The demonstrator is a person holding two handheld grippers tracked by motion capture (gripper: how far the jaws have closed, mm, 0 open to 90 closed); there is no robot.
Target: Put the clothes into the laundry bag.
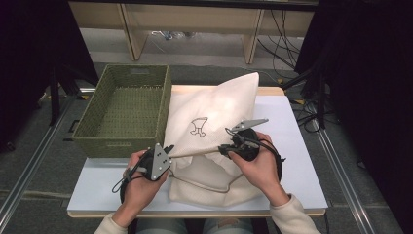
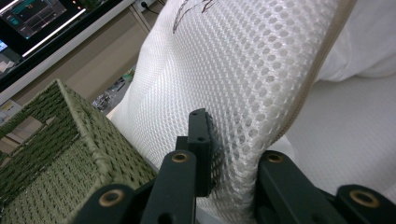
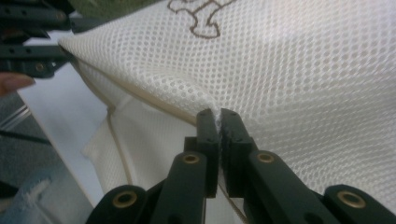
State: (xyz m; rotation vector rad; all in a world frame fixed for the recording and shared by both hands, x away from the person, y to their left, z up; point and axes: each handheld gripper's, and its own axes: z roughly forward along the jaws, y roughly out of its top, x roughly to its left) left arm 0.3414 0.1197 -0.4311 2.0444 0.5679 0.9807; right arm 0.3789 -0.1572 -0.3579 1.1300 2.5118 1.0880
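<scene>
A white mesh bag [image 1: 214, 112] with a small brown line drawing [image 1: 198, 126] lies on the white table, partly lifted. My left gripper [image 1: 169, 152] is shut on the bag's beige-trimmed edge at the left. In the left gripper view the mesh [image 2: 243, 70] is pinched in the left gripper [image 2: 229, 149] and drapes over one jaw. My right gripper [image 1: 225, 148] is shut on the same edge further right; its pads [image 3: 208, 122] clamp a fold of mesh [image 3: 289, 70]. The edge runs taut between the two grippers, and a beige drawstring [image 1: 204, 187] hangs in a loop below.
A green woven basket [image 1: 117, 145] stands empty at the table's back left, touching the bag's left side; its corner [image 2: 56, 154] is close to the left gripper. Bare white tabletop [image 1: 297, 161] lies right of the bag. Cables and shelf legs are on the floor behind.
</scene>
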